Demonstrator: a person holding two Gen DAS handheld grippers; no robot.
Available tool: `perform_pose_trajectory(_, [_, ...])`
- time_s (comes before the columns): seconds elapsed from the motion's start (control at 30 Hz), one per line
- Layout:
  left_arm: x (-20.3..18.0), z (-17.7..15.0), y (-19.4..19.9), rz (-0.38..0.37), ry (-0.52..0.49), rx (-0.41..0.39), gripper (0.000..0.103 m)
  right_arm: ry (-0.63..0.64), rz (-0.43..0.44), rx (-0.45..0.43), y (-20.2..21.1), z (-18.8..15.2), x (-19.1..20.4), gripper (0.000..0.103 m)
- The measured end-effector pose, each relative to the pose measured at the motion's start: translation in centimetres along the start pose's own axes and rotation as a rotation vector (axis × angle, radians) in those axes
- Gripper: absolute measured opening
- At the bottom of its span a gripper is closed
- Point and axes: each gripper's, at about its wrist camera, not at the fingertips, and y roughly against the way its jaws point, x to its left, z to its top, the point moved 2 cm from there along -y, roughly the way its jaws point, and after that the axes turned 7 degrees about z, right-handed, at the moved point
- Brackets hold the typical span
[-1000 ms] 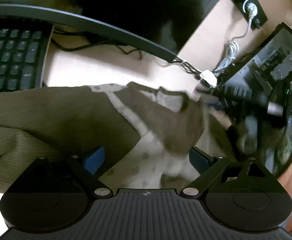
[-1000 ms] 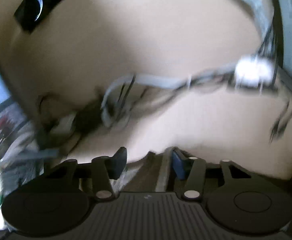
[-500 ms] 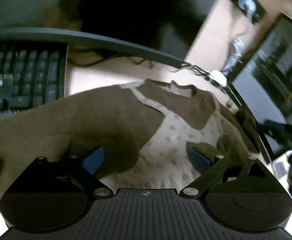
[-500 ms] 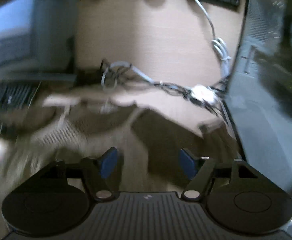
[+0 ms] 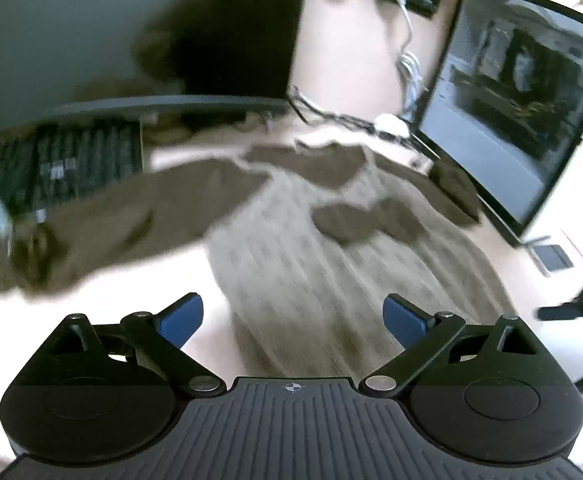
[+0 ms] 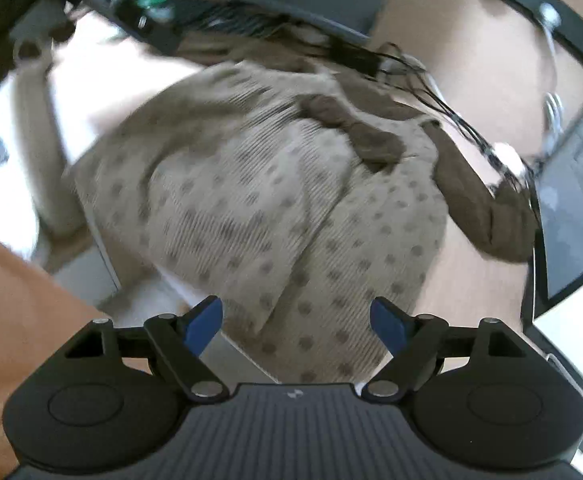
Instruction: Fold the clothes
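Note:
A knitted garment lies spread on the desk: a beige body with brown dots (image 6: 275,200), brown sleeves, a brown collar and a brown bow (image 6: 351,128). Blurred in the left wrist view, the same garment (image 5: 311,248) stretches a long brown sleeve (image 5: 131,216) out to the left. My left gripper (image 5: 293,316) hangs open above its lower hem, with nothing between the fingers. Over the hem, my right gripper (image 6: 297,320) has its jaws opening, and the blue pads touch no cloth.
A black keyboard (image 5: 67,160) sits at the back left beside the sleeve. A dark monitor (image 5: 511,120) stands at the right, close to the other sleeve. Tangled cables (image 6: 443,100) run behind the collar. An orange sleeve of the person (image 6: 19,300) fills the lower left.
Both grippers pulled back from the collar end to the hem. The right gripper let go and its jaws widened. The garment now lies flat with both sleeves spread.

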Motion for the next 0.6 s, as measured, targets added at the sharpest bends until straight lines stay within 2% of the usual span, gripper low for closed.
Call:
perform_pose_trajectory(0.1, [-2.4, -3.0, 1.5, 0.073, -0.041, 0.008, 0.100, 0.119, -0.072, -0.045, -1.3, -0.7, 1.4, 0.082])
perform_pose_trajectory(0.13, [-3.2, -3.8, 1.9, 0.094, -0.043, 0.013, 0.100, 0.121, -0.111, -0.079, -1.3, -0.1, 1.1, 0.078])
perform_pose_trajectory(0.17, [-4.0, -4.6, 2.3, 0.101, -0.042, 0.014, 0.100, 0.122, -0.151, -0.113, -1.3, 0.5, 0.8, 0.065])
perform_pose_trajectory(0.2, [-4.7, -5.2, 2.7, 0.104, -0.042, 0.013, 0.100, 0.124, -0.190, -0.147, -1.3, 1.1, 0.5, 0.061])
perform_pose_trajectory(0.3, [-7.2, -7.0, 3.3, 0.126, -0.101, -0.001, 0.100, -0.038, -0.294, -0.297, 1.7, 4.0, -3.4, 0.060])
perform_pose_trajectory(0.4, [-9.2, -8.6, 2.6, 0.179, -0.201, -0.026, 0.100, -0.054, -0.304, -0.346, 3.3, 5.2, -5.7, 0.060])
perform_pose_trajectory(0.47, [-9.9, -9.3, 1.4, 0.271, -0.259, -0.046, 0.100, -0.032, -0.292, -0.339, 3.4, 5.1, -5.5, 0.061])
perform_pose_trajectory(0.53, [-9.6, -9.1, 0.3, 0.371, -0.270, -0.063, 0.100, -0.022, -0.257, -0.322, 3.3, 4.4, -4.7, 0.064])
perform_pose_trajectory(0.6, [-8.2, -8.3, -0.3, 0.459, -0.238, -0.076, 0.100, -0.015, -0.220, -0.293, 2.9, 3.3, -3.4, 0.070])
